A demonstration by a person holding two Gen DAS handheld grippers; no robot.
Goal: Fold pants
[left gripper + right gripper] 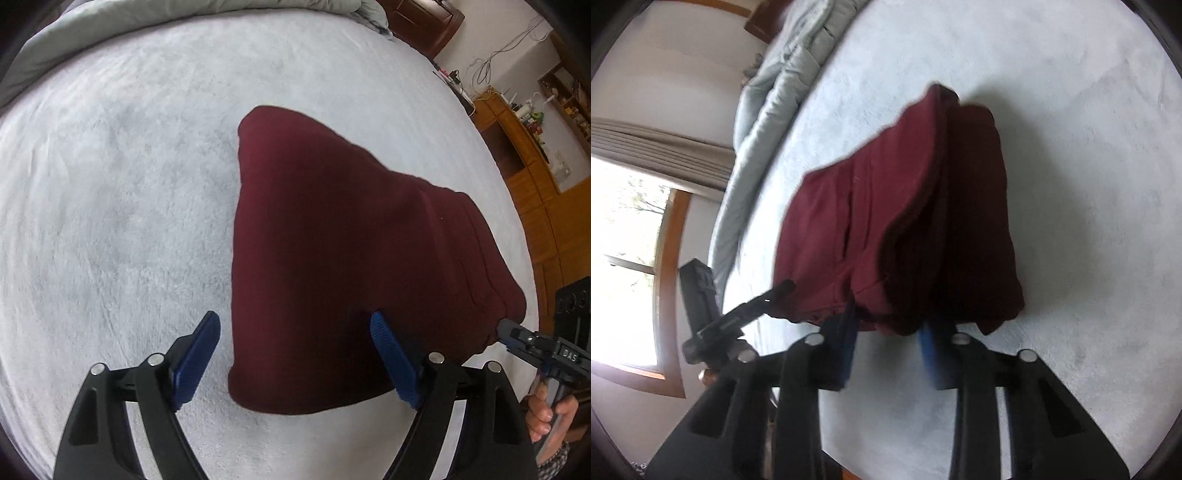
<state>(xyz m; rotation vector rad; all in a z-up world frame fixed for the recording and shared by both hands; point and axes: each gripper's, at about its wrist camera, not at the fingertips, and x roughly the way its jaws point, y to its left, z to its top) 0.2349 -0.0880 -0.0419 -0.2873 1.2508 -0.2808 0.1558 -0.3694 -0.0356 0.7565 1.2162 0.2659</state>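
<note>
Folded maroon pants [332, 240] lie on a pale plush bed cover [110, 221]. In the left wrist view my left gripper [295, 317] stands open wide. Its left blue pad [199, 354] is over bare cover, and its right pad [391, 358] rests at the pants' near edge. The pants' near left corner sits between them, not pinched. My right gripper [517, 336] meets the pants' raised right corner. In the right wrist view the pants [905, 206] bunch in thick layers, and my right gripper [888, 321] is shut on their near edge. The left gripper [738, 314] shows at the left.
A crumpled grey duvet [184, 37] lies along the bed's far side. Wooden shelving with clutter [535, 166] stands beyond the right edge of the bed. A hand [546, 413] holds the right gripper's handle. A window [628, 258] is at the left.
</note>
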